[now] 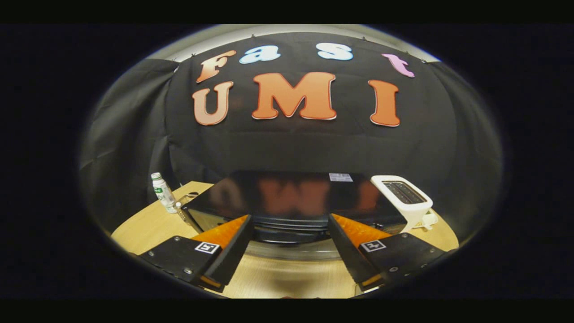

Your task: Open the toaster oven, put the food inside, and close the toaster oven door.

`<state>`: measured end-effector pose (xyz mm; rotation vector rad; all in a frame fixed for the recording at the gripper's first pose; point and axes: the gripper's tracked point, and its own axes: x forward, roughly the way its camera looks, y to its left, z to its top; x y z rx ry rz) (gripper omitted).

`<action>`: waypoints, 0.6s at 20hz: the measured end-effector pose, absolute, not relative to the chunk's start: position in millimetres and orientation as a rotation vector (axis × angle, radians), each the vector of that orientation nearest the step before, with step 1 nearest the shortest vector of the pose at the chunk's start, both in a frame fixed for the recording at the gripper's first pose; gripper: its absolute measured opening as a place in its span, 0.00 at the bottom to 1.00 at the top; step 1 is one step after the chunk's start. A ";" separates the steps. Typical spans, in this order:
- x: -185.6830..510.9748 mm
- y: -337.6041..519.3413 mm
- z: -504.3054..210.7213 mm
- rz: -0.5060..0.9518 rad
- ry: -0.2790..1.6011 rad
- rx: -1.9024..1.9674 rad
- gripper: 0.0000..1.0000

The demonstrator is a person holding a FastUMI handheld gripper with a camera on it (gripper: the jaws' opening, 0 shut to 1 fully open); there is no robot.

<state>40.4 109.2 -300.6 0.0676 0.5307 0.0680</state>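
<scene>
The black toaster oven [287,193] stands on the wooden table straight ahead, and I look down on its glossy top. My gripper [290,217] is open, with its fingertips [247,220] level with the oven's upper front edge, one on each side of the middle. Between the fingers I see the dark handle bar [289,229] at the top of the oven's front, and a pale curved band of the door below it. Nothing is held between the fingers. I cannot tell whether the fingers touch the oven.
A white pop-up toaster [406,197] stands right of the oven. A small white bottle with a green label [162,192] stands left of it. Bare light wooden table [287,278] lies under the fingers. Black cloth walls close the booth behind.
</scene>
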 end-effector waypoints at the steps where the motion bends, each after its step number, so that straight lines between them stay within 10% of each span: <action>1: 33.4 114.6 -301.8 0.074 0.522 0.093 0.98; 12: -84.7 124.2 -331.4 0.228 0.667 -0.025 0.90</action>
